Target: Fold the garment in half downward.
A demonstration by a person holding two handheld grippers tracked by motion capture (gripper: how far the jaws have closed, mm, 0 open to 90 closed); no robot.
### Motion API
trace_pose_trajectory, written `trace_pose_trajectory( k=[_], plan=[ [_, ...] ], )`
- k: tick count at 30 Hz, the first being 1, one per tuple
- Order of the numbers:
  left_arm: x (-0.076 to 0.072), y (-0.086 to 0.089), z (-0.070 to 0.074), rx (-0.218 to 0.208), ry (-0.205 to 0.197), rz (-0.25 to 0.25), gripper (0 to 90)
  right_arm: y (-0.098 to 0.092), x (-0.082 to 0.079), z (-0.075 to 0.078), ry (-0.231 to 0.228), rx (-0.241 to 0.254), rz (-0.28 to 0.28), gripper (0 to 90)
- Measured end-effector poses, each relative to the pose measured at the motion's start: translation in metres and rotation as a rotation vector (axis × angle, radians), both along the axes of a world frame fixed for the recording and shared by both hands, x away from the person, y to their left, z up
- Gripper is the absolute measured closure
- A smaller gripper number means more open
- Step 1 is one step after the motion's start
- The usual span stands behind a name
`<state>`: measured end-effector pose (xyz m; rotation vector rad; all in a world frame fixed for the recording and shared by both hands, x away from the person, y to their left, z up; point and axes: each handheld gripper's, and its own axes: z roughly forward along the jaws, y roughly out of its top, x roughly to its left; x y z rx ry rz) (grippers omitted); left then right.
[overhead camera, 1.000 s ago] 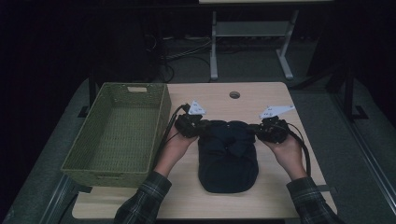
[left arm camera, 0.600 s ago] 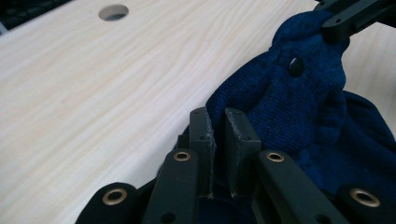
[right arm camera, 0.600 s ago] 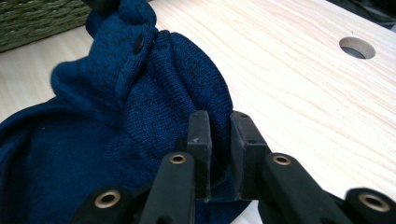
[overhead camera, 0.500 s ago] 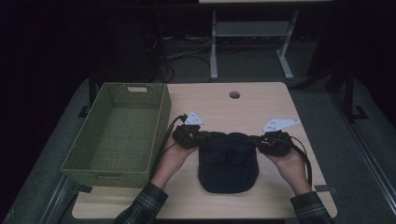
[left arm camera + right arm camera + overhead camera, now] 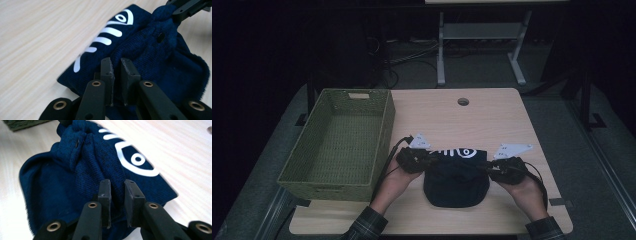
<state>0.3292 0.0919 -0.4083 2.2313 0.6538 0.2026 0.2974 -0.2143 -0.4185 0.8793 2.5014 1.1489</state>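
Observation:
A dark navy garment (image 5: pixel 457 182) with a white fish print (image 5: pixel 459 151) lies on the near half of the wooden table (image 5: pixel 492 120). My left gripper (image 5: pixel 427 161) is shut on a bunched fold at its left edge, and the cloth (image 5: pixel 155 57) shows between the narrow-set jaws (image 5: pixel 117 67). At the right edge my right gripper (image 5: pixel 492 167) pinches another fold. In the right gripper view its jaws (image 5: pixel 117 188) stand slightly apart with navy cloth (image 5: pixel 62 185) between them. A hand holds each gripper from the near side.
A green woven basket (image 5: pixel 384 130) stands empty along the table's left side, close to my left gripper. A small round hole (image 5: pixel 463 101) sits in the tabletop at the far middle. Bare wood lies beyond the garment. A desk frame (image 5: pixel 482 35) stands on the floor behind.
Both hands have drawn toward the table's near edge and lower, carrying the garment's far part over itself. The white fish print now shows on top.

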Motion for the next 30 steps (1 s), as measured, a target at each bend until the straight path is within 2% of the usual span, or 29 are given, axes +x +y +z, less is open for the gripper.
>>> trace_pose_trajectory(
  k=[7,14,23,30],
  plan=[
    [-0.017,0.004,-0.002,-0.018,0.035,-0.022,78.8,-0.002,-0.017,-0.006,0.014,0.010,0.016,72.6],
    [-0.034,0.011,-0.005,-0.040,0.063,-0.046,72.3,-0.004,-0.034,-0.012,0.035,0.025,0.029,66.7],
    [-0.051,0.018,-0.009,-0.039,0.073,-0.056,64.7,-0.006,-0.050,-0.017,0.067,0.031,0.041,63.5],
    [-0.064,0.024,-0.018,-0.030,0.106,-0.063,61.7,-0.006,-0.061,-0.020,0.074,0.019,0.048,60.8]
  ],
)
